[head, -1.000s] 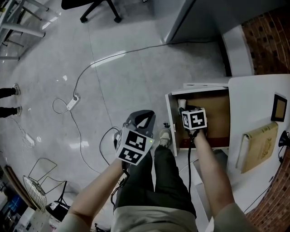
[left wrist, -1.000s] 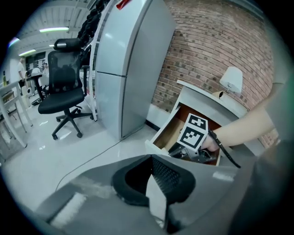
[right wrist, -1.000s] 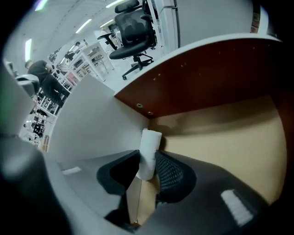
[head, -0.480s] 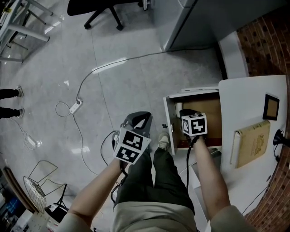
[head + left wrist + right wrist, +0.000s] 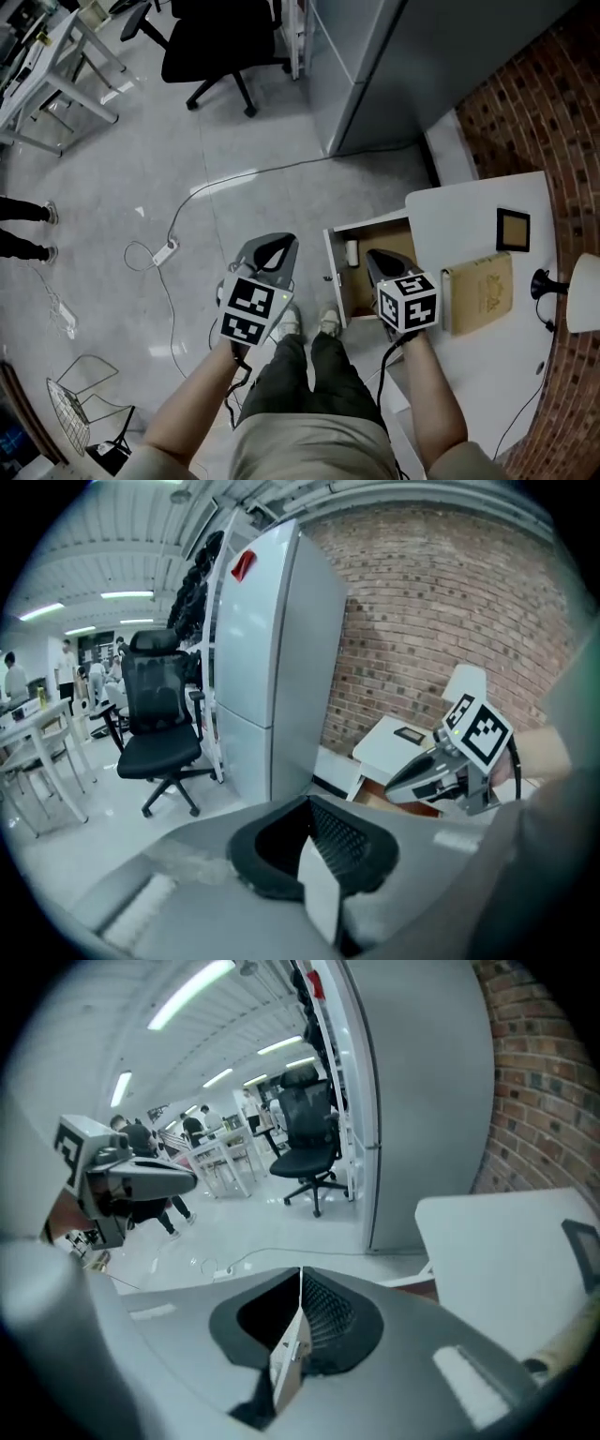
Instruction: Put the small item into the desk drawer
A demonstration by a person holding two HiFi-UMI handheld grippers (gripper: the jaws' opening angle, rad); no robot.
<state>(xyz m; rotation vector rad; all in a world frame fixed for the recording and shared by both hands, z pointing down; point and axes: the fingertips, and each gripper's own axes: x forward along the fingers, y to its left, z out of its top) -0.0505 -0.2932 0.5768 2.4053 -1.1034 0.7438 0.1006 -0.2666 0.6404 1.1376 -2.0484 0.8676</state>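
The desk drawer (image 5: 330, 267) stands pulled out from under the white desk (image 5: 469, 202). A small white cylindrical item (image 5: 352, 251) lies in it near the front panel. My right gripper (image 5: 372, 255) hovers over the drawer's near side, a little apart from the item. In the right gripper view its jaws (image 5: 300, 1274) are closing and meet with nothing between them. My left gripper (image 5: 281, 242) hangs over the floor left of the drawer, and its jaws (image 5: 309, 808) are shut and empty.
A book (image 5: 480, 291), a small picture frame (image 5: 513, 230) and a lamp (image 5: 581, 305) sit on the desk. A grey cabinet (image 5: 422, 66) and a black office chair (image 5: 220, 42) stand beyond. A cable with a power strip (image 5: 165, 253) lies on the floor.
My right gripper has drawn back from deep over the drawer to its near side, leaving the white item inside. The head view has swung to show more of the room. The left gripper barely moved.
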